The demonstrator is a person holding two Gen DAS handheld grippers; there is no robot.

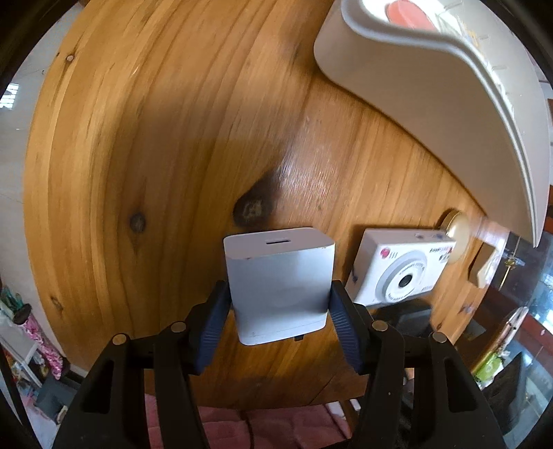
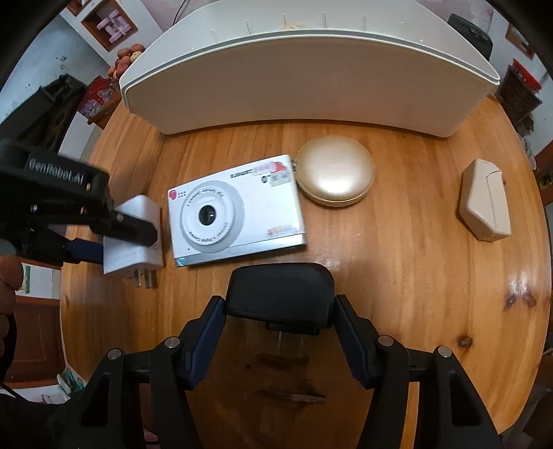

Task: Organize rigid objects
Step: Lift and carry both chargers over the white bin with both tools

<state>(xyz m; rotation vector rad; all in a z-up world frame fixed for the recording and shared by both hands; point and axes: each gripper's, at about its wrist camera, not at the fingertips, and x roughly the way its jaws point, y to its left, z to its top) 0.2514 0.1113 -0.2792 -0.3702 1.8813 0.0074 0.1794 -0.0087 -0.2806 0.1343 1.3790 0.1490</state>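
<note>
Two grippers each clamp a wall charger above the round wooden tabletop (image 2: 397, 276). The right gripper (image 2: 279, 331) has its blue-padded fingers (image 2: 349, 331) closed against the sides of a black plastic charger block (image 2: 280, 297), whose two metal prongs point back toward the camera, near the tabletop's near edge. The left gripper (image 1: 280, 311) pinches a white square charger block (image 1: 278, 283) between its ribbed blue pads (image 1: 340, 328); in the right wrist view that white block sits at the tabletop's left edge, prongs also toward the near edge, with the left gripper's black frame across it. Just beside the white charger lies a white compact toy camera with a round lens and stickers (image 2: 235, 214), face up. Touching the camera's far right corner is a round gold compact case (image 2: 335, 171). Well apart, near the right edge, rests a beige angular plastic box (image 2: 484, 200). Along the far edge stands a large white plastic bin (image 2: 304, 86); the left wrist view shows something red (image 1: 408, 13) inside it.
</note>
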